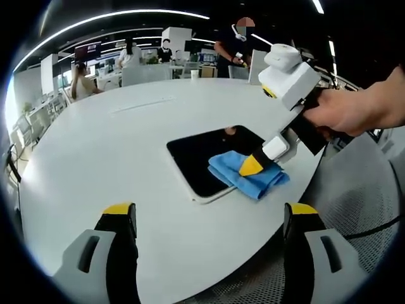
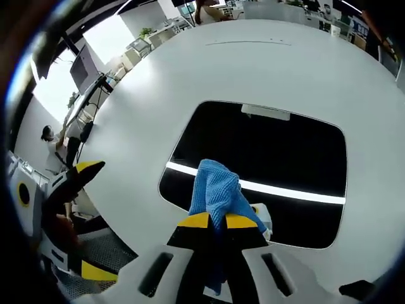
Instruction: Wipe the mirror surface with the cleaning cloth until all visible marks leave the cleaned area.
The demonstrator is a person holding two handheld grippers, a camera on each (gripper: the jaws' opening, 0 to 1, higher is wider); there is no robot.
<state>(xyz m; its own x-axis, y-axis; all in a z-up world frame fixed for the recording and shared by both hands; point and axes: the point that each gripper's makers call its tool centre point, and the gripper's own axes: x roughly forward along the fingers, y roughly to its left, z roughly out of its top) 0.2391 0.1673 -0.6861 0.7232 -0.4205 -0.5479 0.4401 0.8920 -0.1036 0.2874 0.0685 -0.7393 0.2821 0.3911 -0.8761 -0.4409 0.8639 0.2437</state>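
We work over a large round white tabletop [image 1: 114, 145] that takes up most of the left gripper view. On it, at about 3 o'clock from the middle of that view, lies the flat rectangular mirror with a dark reflective face and rounded corners [image 1: 209, 155]; in the right gripper view the same mirror [image 2: 272, 158] sits at centre, with a bright ceiling strip reflected across it.

The blue microfibre cleaning cloth [image 2: 218, 190] rests on the mirror's near edge, at 6 o'clock of the glass, bunched and pinched in our right gripper [image 2: 218, 221], whose yellow-tipped jaws are closed on it. From the left gripper view we see that right gripper [image 1: 253, 166] pressing the cloth [image 1: 243, 176] onto the mirror's corner at 4 o'clock, a hand [image 1: 361, 107] behind it.

Our left gripper [image 1: 209, 212] hangs above bare tabletop near the edge, jaws wide apart and holding nothing.

We judge the wiping to be under way: the cloth covers only one corner, so most of the glass is left to pass over. We cannot make out marks on the dark face.

Office desks, monitors and people [image 1: 130, 54] stand well beyond at 12 o'clock; nothing lies in the cloth's path.
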